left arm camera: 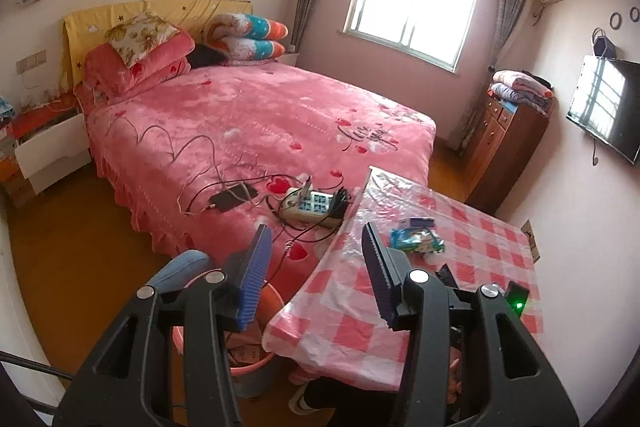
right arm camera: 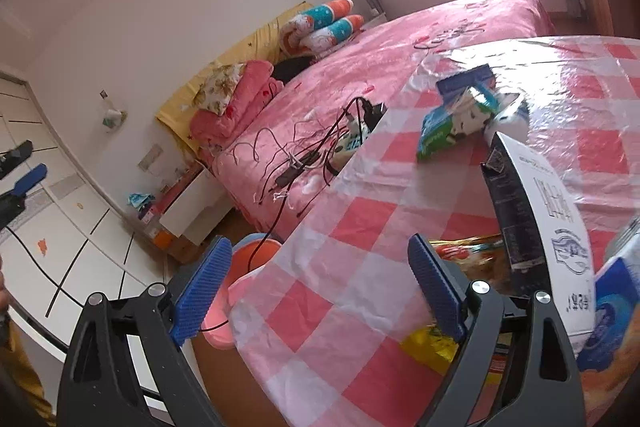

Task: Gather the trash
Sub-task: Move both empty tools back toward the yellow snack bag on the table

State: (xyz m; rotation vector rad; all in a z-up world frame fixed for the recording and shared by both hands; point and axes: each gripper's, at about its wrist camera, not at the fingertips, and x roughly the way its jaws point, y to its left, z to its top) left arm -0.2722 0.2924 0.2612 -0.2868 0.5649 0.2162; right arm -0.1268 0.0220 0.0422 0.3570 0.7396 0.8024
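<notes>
In the left wrist view my left gripper (left arm camera: 316,239) is open and holds nothing, raised over the gap between the bed and the table. Below it stands a pink bin (left arm camera: 256,351) against the checked table (left arm camera: 492,259). A crumpled green and white wrapper (left arm camera: 416,241) lies further along the table. My right gripper (right arm camera: 320,247) is open over the table's near corner, with nothing between its blue pads. Beside its right finger lie a yellow and orange packet (right arm camera: 430,347), a white carton (right arm camera: 552,211) and a blue packet (right arm camera: 612,311). The wrapper (right arm camera: 456,123) and the bin (right arm camera: 250,253) also show here.
A pink bed (left arm camera: 248,115) carries a power strip (left arm camera: 312,205), a phone and tangled cables close to the table edge. A wooden dresser (left arm camera: 500,143) and a wall television (left arm camera: 608,107) stand on the right. A white nightstand (left arm camera: 52,151) is beside the bed.
</notes>
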